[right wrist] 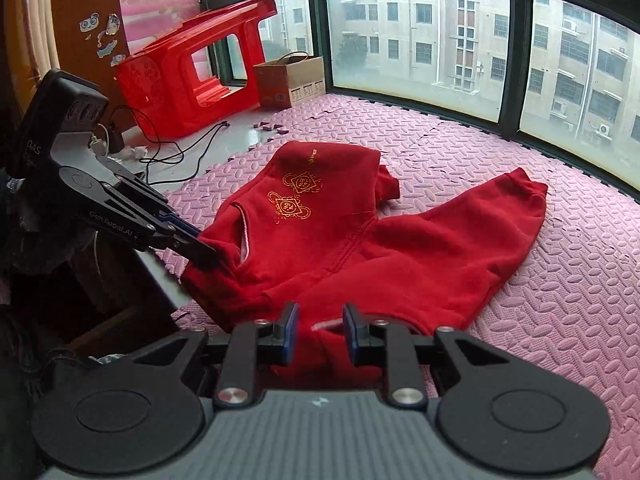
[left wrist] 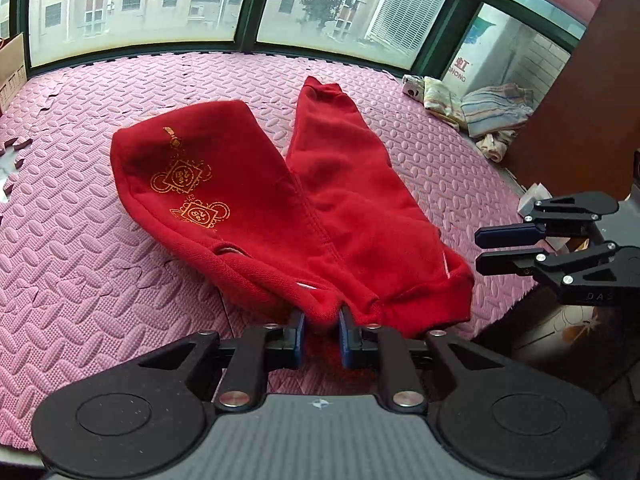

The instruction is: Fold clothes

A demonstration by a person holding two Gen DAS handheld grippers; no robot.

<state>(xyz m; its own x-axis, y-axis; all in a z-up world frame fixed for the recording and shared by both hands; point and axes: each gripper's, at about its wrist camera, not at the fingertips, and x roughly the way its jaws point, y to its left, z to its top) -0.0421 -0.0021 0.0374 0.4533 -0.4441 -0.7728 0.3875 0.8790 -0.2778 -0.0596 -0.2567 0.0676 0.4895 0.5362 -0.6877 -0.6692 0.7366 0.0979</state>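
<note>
You've barely started: the red sweater (right wrist: 360, 240) lies rumpled on the pink foam mat (right wrist: 560, 300), sleeve still out. Left gripper (left wrist: 322, 322) fingers pinch its hem; right gripper (right wrist: 320, 328) hovers part-open, empty.

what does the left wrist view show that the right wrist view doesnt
Only the left wrist view: a pile of striped clothes by the far corner, an air conditioner unit outside the window, and the right tool from the side, off the cloth.

Only the right wrist view: a red plastic stool tipped over, a cardboard box and black cables.

Both: the red garment with gold prints on the pink foam mat, and the left tool clamping its hem.
</note>
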